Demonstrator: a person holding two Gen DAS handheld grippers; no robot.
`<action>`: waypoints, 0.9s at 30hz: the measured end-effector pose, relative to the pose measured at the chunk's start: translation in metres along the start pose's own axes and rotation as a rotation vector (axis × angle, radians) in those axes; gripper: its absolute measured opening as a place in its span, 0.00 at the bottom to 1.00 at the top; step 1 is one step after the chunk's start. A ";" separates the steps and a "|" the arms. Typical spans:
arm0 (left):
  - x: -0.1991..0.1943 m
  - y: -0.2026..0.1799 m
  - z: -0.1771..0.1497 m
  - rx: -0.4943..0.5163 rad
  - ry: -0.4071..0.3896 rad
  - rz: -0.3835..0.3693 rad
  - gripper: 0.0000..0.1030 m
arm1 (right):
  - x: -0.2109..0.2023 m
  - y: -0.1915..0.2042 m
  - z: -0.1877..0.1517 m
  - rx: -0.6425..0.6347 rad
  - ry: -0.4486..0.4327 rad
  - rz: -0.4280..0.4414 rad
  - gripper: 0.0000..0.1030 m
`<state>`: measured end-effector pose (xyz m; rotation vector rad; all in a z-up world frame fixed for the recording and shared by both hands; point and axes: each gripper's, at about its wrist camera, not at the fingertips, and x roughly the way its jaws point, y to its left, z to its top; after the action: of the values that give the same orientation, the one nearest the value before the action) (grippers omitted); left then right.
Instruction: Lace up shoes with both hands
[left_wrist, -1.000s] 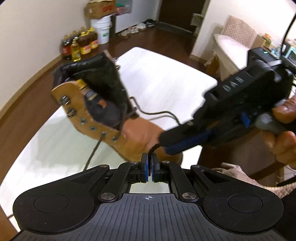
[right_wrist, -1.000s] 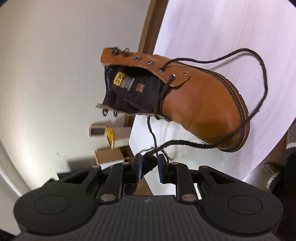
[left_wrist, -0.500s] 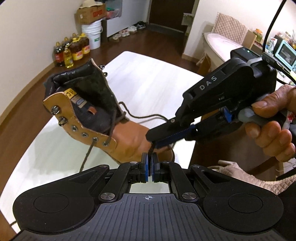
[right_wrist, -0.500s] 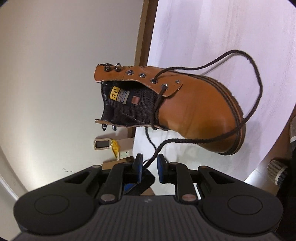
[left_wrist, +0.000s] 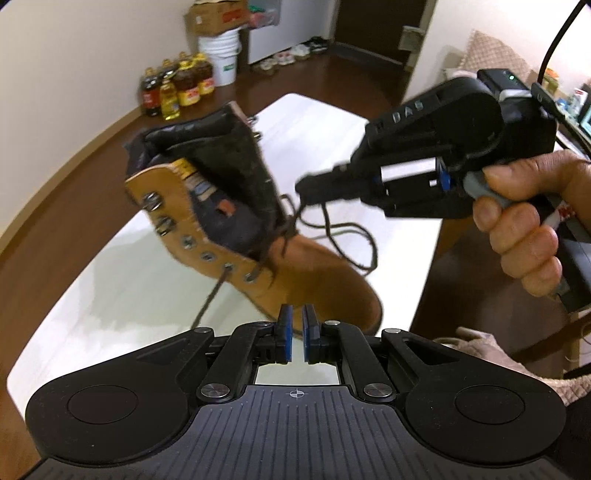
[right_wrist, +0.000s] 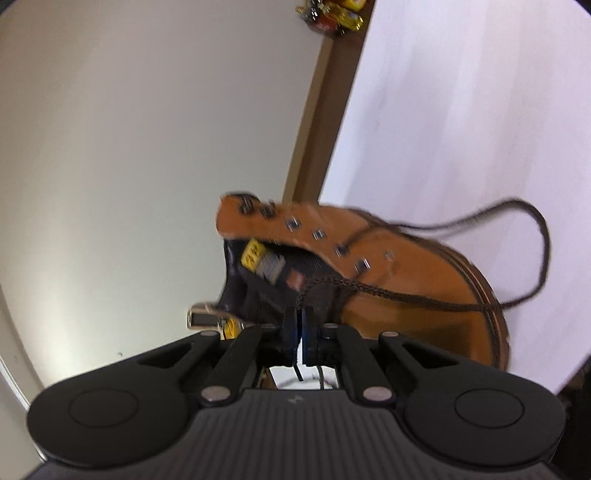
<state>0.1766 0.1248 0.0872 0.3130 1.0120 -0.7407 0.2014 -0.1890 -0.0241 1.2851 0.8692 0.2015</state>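
A tan leather boot (left_wrist: 314, 280) lies on its side on the white table (left_wrist: 314, 122), its dark tongue open toward me. In the right wrist view the boot (right_wrist: 406, 295) fills the middle. My right gripper (right_wrist: 299, 321) is shut on the dark brown lace (right_wrist: 406, 299), whose short end hangs below the pads. In the left wrist view the right gripper (left_wrist: 306, 190) hovers just above the boot's tongue, held by a hand (left_wrist: 524, 221). A slack loop of lace (left_wrist: 354, 236) lies beyond the boot. My left gripper (left_wrist: 295, 325) sits near the toe, pads nearly together with nothing between them.
On the floor beyond the table stand several oil bottles (left_wrist: 177, 88), a white bucket (left_wrist: 221, 55) and a cardboard box (left_wrist: 218, 14). A quilted cloth (left_wrist: 498, 354) lies at the right, past the table's edge. A plain wall (right_wrist: 147, 110) fills the left of the right wrist view.
The right gripper closed on the lace beside the left pads and drew it up toward the boot's tongue. The lace end has left the left gripper's pads.
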 end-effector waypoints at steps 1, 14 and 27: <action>0.000 0.001 0.000 -0.006 0.000 0.008 0.04 | 0.004 0.002 0.001 -0.005 -0.012 0.000 0.03; -0.006 0.002 -0.017 -0.065 -0.016 0.021 0.05 | 0.047 0.018 -0.012 -0.096 -0.126 -0.042 0.03; -0.010 0.011 -0.021 -0.038 -0.027 0.058 0.08 | 0.057 0.019 -0.021 -0.118 -0.092 -0.111 0.03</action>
<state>0.1672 0.1491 0.0838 0.2978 0.9864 -0.6705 0.2327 -0.1339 -0.0331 1.1245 0.8352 0.1031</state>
